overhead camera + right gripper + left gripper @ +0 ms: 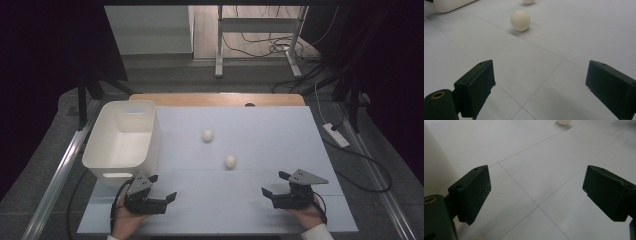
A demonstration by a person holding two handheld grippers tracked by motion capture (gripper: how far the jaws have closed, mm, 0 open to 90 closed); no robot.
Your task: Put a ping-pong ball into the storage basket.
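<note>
lab setup, dark curtains (45,60), floor cables (265,47), taped table (280,125)

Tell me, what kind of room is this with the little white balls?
Probably a lab or workshop set up for recording. A pale work table holds two white balls and a white bin, dark curtains hang around it, and loose cables trail over the floor behind.

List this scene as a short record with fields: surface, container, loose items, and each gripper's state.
surface: pale blue table top
container: white bin, far left on the table, nothing seen inside
loose items: two white balls, the near ball and the far ball, apart from each other near the middle
left gripper: jaws open, holding nothing, near the bin's front corner
right gripper: jaws open, holding nothing, near ball ahead of it
</note>
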